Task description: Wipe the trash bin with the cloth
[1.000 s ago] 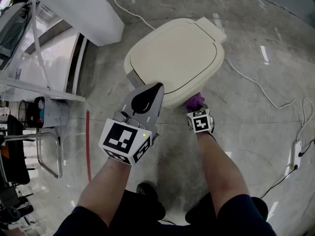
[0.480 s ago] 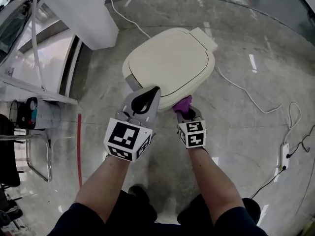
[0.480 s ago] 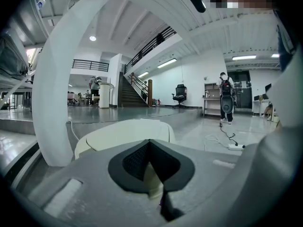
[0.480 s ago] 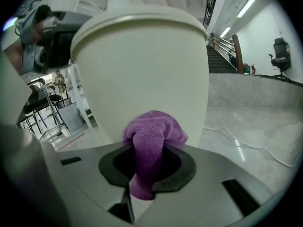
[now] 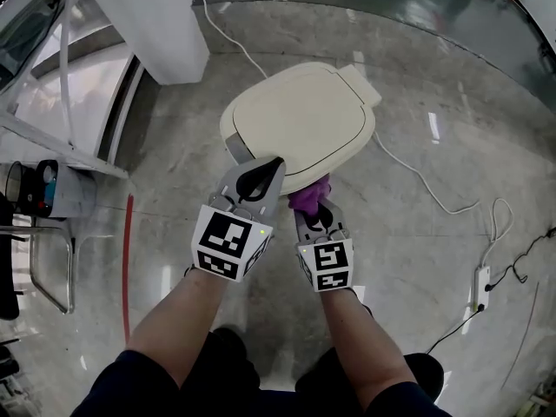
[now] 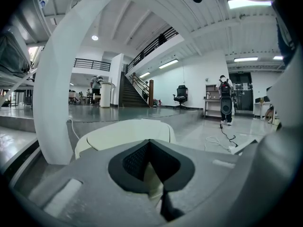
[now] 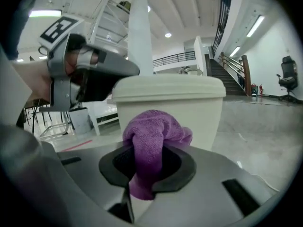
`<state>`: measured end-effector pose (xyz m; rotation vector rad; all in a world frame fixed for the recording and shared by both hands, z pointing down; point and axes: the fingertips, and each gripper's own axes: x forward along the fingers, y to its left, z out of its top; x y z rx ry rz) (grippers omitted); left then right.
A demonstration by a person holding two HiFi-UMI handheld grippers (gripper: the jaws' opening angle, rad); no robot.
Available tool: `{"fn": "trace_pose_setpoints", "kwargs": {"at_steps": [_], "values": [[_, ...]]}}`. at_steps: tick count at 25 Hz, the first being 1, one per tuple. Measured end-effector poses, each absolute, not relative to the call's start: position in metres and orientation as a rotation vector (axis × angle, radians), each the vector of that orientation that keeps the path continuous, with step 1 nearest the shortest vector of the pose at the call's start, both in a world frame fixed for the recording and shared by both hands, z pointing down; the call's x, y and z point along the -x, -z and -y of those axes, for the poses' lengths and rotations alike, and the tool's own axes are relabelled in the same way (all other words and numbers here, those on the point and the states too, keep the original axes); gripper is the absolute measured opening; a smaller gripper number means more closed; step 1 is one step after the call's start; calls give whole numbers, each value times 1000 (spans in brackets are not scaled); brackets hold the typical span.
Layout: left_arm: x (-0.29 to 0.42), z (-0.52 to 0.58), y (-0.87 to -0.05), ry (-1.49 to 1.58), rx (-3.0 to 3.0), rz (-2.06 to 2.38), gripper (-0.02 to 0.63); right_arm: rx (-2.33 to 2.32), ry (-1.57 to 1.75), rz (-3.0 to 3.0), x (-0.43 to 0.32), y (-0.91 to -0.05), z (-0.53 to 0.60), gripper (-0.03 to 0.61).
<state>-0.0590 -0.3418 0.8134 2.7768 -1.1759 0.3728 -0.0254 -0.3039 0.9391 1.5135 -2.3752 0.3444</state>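
Note:
A cream trash bin (image 5: 295, 124) with a closed lid stands on the floor ahead of me; it also fills the middle of the right gripper view (image 7: 175, 110) and shows low in the left gripper view (image 6: 118, 134). My right gripper (image 5: 311, 205) is shut on a purple cloth (image 5: 307, 195), (image 7: 151, 141), held just short of the bin's near side wall. My left gripper (image 5: 256, 174) is shut with nothing in it, its tips over the bin's near rim. In the right gripper view the left gripper (image 7: 94, 72) hangs at upper left beside the bin.
A white pillar base (image 5: 143, 20) stands at the back left. A white cable (image 5: 417, 176) runs from behind the bin to a power strip (image 5: 479, 287) at the right. A metal rack with bottles (image 5: 43, 189) lies at the left. A person (image 6: 225, 100) stands far off.
My right gripper with the purple cloth has moved left along the bin's near side, closer to the left gripper. The head view has shifted; the left gripper keeps its place at the rim.

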Motion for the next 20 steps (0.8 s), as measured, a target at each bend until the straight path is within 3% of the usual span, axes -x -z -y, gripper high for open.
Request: {"fn": "trace_pose_setpoints", "kwargs": {"at_steps": [20], "values": [[63,350,-812,-357,-2760,1175,-2,-1210,-791,2079,60,-1136,311,80]]}}
